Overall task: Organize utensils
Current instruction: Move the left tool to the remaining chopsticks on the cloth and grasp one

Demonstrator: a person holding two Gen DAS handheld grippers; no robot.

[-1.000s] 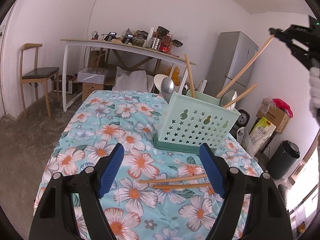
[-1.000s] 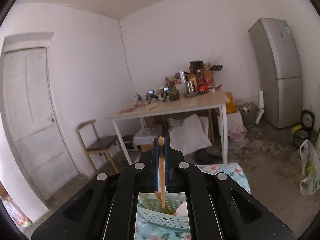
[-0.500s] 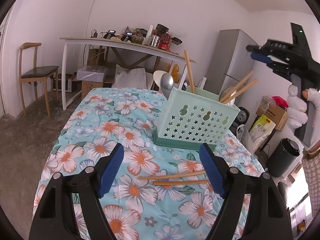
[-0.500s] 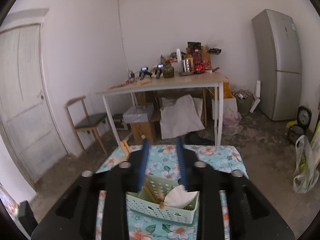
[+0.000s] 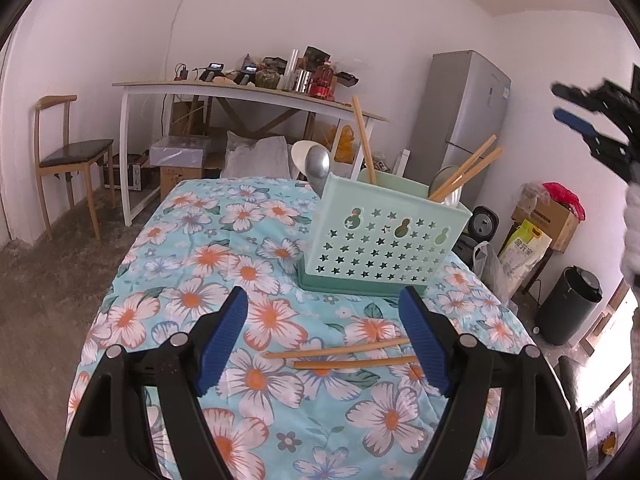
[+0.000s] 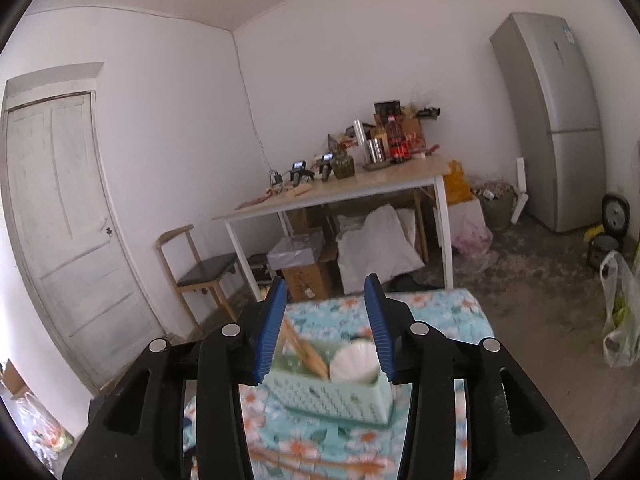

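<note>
Left view: my left tongs (image 5: 324, 316) spread apart, empty, low over the surface (image 5: 168, 264). Two chopsticks (image 5: 340, 354) lie flat betw. the tips; basket (image 5: 380, 240) w/ utensils just beyond.

Right view: my right tongs (image 6: 326, 300) apart, empty, above basket (image 6: 332, 396); chopsticks inside lean left.

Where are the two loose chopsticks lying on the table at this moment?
In the left wrist view, the two loose chopsticks lie side by side on the floral tablecloth, in front of the green utensil basket and between the fingers of the open left hand-held gripper.
</note>
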